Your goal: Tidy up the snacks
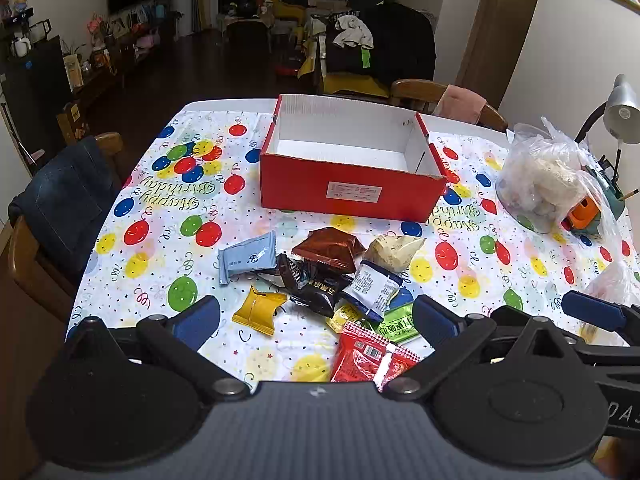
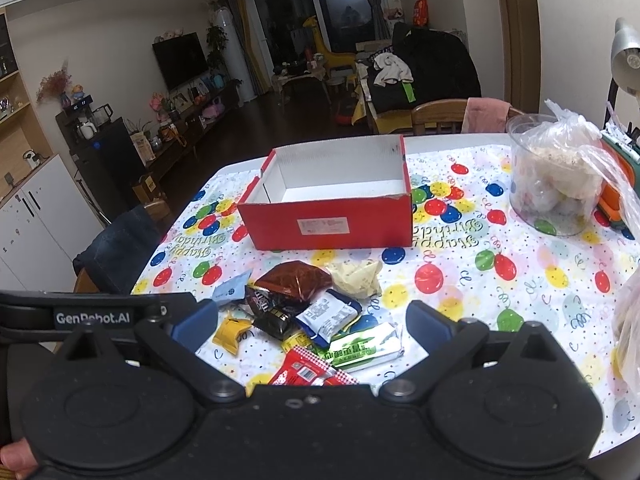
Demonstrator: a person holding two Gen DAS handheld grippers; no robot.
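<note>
An open red box (image 1: 352, 192) with a white, empty inside stands at the table's middle; it also shows in the right wrist view (image 2: 332, 224). In front of it lies a pile of snack packets: light blue (image 1: 248, 258), brown foil (image 1: 328, 248), cream (image 1: 394, 252), yellow (image 1: 258, 310), black (image 1: 320, 288), white-blue (image 1: 374, 290), green (image 2: 364, 346) and red (image 1: 368, 360). My left gripper (image 1: 316, 320) is open and empty above the near side of the pile. My right gripper (image 2: 312, 320) is open and empty, over the pile too.
A balloon-print tablecloth (image 1: 160, 216) covers the table. A clear tub of food in a plastic bag (image 2: 556, 184) stands at the right, with a desk lamp (image 1: 622, 108) behind. Chairs stand at the left (image 1: 60, 208) and far side (image 1: 440, 100). A plastic bag (image 2: 628, 320) lies at the right edge.
</note>
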